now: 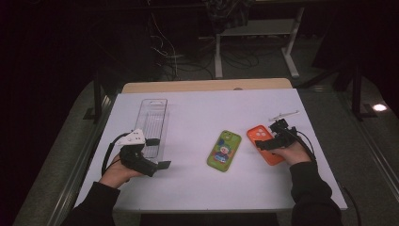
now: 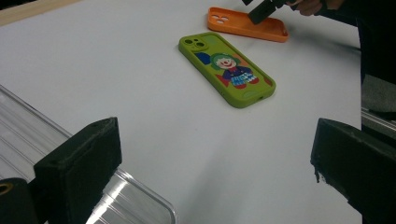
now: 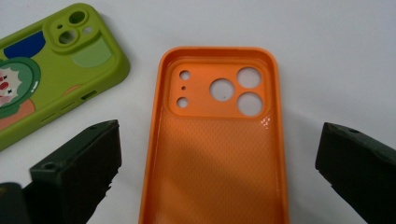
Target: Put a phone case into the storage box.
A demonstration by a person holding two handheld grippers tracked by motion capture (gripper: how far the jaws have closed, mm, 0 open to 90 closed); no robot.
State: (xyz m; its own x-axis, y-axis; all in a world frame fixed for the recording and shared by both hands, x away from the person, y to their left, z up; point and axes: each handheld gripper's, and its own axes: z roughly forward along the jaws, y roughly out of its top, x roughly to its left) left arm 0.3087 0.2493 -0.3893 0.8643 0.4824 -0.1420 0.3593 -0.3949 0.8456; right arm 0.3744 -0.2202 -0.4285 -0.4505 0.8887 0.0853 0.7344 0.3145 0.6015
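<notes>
Two tools [image 1: 162,165] [image 1: 264,143], orange case [image 3: 215,140], green case [image 1: 224,150], clear tray [image 1: 154,120]

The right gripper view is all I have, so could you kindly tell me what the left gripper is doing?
Observer: The left gripper is open beside a clear plastic tray at the table's left.
Operator: Thank you. Is anything lying beyond my orange case?
Observer: Yes, a small pale tool lies just past the orange case.
Operator: And is the green case whole?
Observer: Yes, the green case lies flat with a clown picture facing up.
</notes>
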